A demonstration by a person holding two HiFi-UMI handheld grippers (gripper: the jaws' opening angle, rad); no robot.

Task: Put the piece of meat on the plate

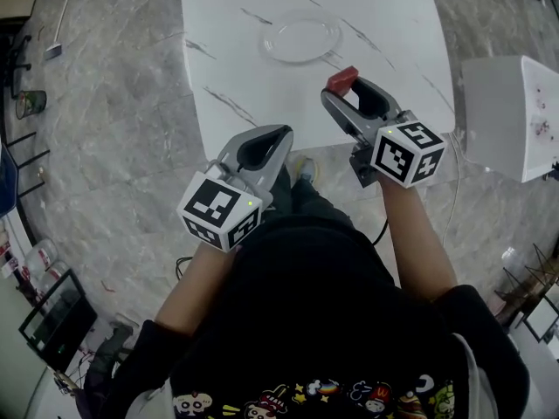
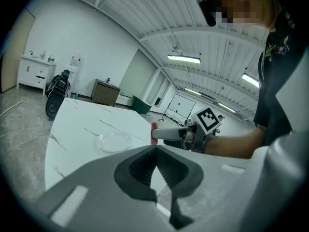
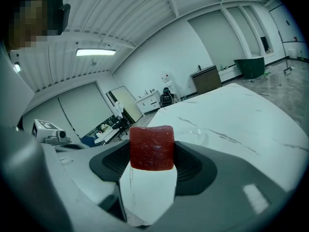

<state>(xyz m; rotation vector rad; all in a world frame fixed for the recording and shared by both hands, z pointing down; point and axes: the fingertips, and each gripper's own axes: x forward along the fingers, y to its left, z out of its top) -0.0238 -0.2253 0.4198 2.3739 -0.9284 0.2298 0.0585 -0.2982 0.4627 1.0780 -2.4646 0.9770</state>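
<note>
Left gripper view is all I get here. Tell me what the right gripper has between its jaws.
Observer: The right gripper is shut on a red, block-shaped piece of meat.
Operator: Give me the plate's position from above.
Observer: In the head view the clear plate sits empty on the white table, ahead and slightly left of that gripper.
Operator: Now place my left gripper.
Observer: The left gripper is by the table's near edge, farther back than the right one.

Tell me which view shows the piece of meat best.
The right gripper view: the piece of meat sits centred and large, clamped in the right gripper. The head view shows only a small red block at that gripper's tip; the left gripper view, a thin red sliver side-on.
</note>
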